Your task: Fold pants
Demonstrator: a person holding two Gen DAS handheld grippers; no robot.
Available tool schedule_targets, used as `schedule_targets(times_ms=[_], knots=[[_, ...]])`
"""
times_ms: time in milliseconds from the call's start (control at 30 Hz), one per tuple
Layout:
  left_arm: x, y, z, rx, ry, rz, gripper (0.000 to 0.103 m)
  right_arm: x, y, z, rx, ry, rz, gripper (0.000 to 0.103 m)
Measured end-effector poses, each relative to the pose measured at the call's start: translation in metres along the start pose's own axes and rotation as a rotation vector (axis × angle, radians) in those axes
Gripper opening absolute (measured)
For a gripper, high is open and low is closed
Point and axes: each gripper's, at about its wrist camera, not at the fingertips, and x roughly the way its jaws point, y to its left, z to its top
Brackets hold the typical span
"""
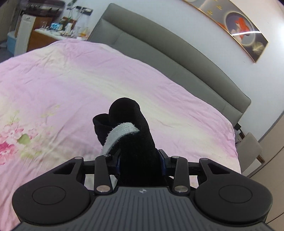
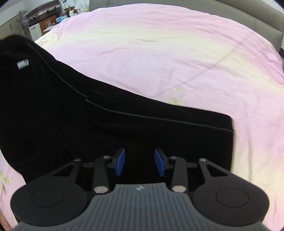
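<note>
Clamping bunched pants [image 1: 131, 135], left tongs [image 1: 140, 160] lifted — right tongs [image 2: 139, 162] apart, over them.

This is a bedroom in a home. A wide bed [image 1: 204, 83] with a grey padded headboard [image 1: 159, 40] is covered by a pink flowered duvet [image 1: 88, 80]. A framed picture [image 1: 236, 26] hangs on the white wall above it, and a cluttered wooden dresser [image 1: 48, 35] stands beside the bed, with a fan [image 2: 22, 16] nearby.
</note>
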Motion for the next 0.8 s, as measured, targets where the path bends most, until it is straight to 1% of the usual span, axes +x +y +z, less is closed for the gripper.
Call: schedule_targets(times_ms=[67, 100, 167, 233, 300, 333, 400, 433, 533, 567, 633, 667, 733, 767, 800], knots=[[0.001, -0.044, 0.001, 0.087, -0.009, -0.004, 0.043, -0.012, -0.021, -0.015, 0.023, -0.009, -0.007, 0.035], [0.003, -0.067, 0.0, 0.131, -0.01, -0.008, 0.043, -0.024, -0.039, -0.031, 0.036, -0.016, -0.009, 0.035], [0.009, -0.114, -0.009, 0.233, -0.01, -0.015, 0.043, -0.033, -0.061, -0.046, 0.059, -0.024, -0.008, 0.035], [0.021, -0.157, -0.024, 0.324, 0.008, -0.032, 0.042, -0.038, -0.079, -0.061, 0.081, -0.029, 0.0, 0.035], [0.04, -0.197, -0.047, 0.411, 0.044, -0.057, 0.041, -0.042, -0.098, -0.074, 0.104, -0.033, 0.015, 0.035], [0.052, -0.216, -0.063, 0.444, 0.074, -0.073, 0.04, -0.041, -0.104, -0.078, 0.116, -0.034, 0.022, 0.035], [0.078, -0.247, -0.095, 0.506, 0.149, -0.095, 0.036, -0.045, -0.123, -0.091, 0.136, -0.035, 0.032, 0.035], [0.093, -0.261, -0.114, 0.535, 0.198, -0.106, 0.036, -0.044, -0.132, -0.092, 0.147, -0.037, 0.037, 0.035], [0.139, -0.289, -0.174, 0.633, 0.334, -0.105, 0.036, -0.047, -0.144, -0.109, 0.185, -0.039, 0.057, 0.035], [0.153, -0.293, -0.193, 0.654, 0.384, -0.099, 0.036, -0.05, -0.148, -0.115, 0.193, -0.038, 0.064, 0.035], [0.175, -0.29, -0.225, 0.685, 0.457, -0.086, 0.036, -0.054, -0.154, -0.126, 0.198, -0.037, 0.078, 0.035], [0.179, -0.288, -0.238, 0.707, 0.473, -0.088, 0.037, -0.054, -0.157, -0.128, 0.197, -0.035, 0.087, 0.035], [0.178, -0.283, -0.252, 0.716, 0.486, -0.121, 0.043, -0.057, -0.158, -0.133, 0.189, -0.033, 0.1, 0.035], [0.177, -0.281, -0.252, 0.712, 0.494, -0.146, 0.045, -0.054, -0.159, -0.133, 0.183, -0.032, 0.106, 0.035], [0.175, -0.279, -0.25, 0.702, 0.505, -0.172, 0.05, -0.053, -0.158, -0.134, 0.176, -0.03, 0.109, 0.036]])
